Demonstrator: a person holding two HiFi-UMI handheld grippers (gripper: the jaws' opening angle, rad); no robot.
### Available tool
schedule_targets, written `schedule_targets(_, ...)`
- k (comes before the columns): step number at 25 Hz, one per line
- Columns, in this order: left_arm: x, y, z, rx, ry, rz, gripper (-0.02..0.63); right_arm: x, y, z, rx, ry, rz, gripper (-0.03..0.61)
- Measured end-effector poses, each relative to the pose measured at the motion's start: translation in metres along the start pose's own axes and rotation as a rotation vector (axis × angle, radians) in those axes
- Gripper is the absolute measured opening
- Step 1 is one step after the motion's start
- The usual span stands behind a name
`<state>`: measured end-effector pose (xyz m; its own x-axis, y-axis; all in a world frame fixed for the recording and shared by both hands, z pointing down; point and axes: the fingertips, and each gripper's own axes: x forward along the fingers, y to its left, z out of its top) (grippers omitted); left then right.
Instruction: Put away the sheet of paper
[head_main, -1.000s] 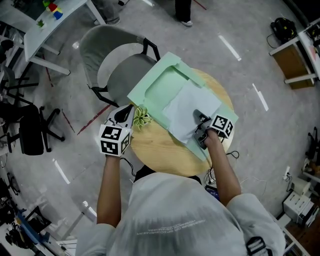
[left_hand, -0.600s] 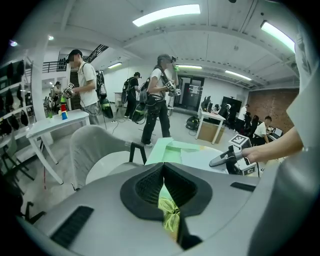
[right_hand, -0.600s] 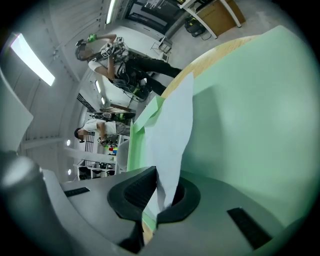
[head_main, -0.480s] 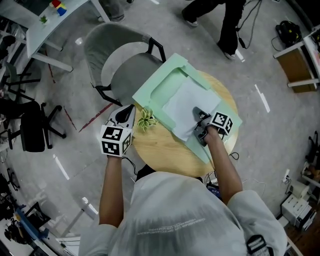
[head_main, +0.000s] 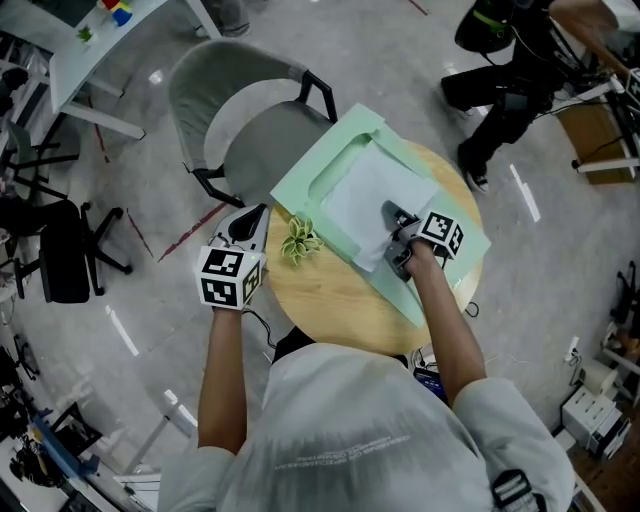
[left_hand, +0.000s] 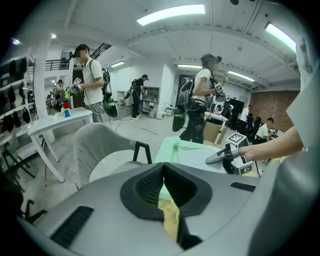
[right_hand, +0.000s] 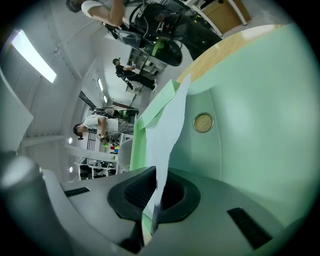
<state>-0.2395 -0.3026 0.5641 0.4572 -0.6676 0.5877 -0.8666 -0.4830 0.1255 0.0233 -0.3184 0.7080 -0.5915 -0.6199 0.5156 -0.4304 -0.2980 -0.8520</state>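
Below, in the head view, a round wooden table (head_main: 330, 300) carries an open green folder (head_main: 310, 172), and the sheet of paper (head_main: 365, 195) lies on the folder's inner face. The right gripper (head_main: 395, 222) reaches over the near edge of the sheet, its marker cube toward the person. The left gripper (head_main: 250, 225) is held off the table's left rim, just beside a small green plant (head_main: 300, 240) at the table's edge. A grey chair (head_main: 235, 110) stands beyond the table (another person is at the upper right, partly out of frame).

In the left gripper view, the claw's two pads meet along a line with nothing between them, so it is closed and empty; past it show the chair, the folder and the other gripper.

In the right gripper view, the claw is pinched together on the edge of the white sheet, which rises from between the pads and curves away over the green folder. A round brass-coloured snap (right_hand: 202, 122) sits on the folder beside the sheet.
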Motion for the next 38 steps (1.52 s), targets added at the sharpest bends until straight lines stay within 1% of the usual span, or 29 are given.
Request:
schedule_targets(8,-0.004,0.020,-0.006,-0.004,0.012,0.014,0.018,0.019,0.007,-0.005,0.011,0.011,0.019,0.029)
schedule_targets(14,-0.003,0.029,-0.010,-0.004,0.021,0.014,0.018,0.034,0.011,-0.005,-0.007,0.019,0.020,0.029)
schedule_targets(24,0.003,0.036,-0.017,-0.011,0.032,0.004,0.018,0.054,0.021,-0.005,-0.032,0.027,0.018,0.029)
schedule_targets(30,0.005,0.035,-0.019,0.019,0.046,0.003,0.018,0.066,0.029,-0.003,-0.048,0.035,0.018,0.029)
schedule_targets(38,0.006,0.036,-0.023,0.024,0.055,0.000,0.018,0.081,0.039,-0.005,-0.060,0.042,0.023,0.029)
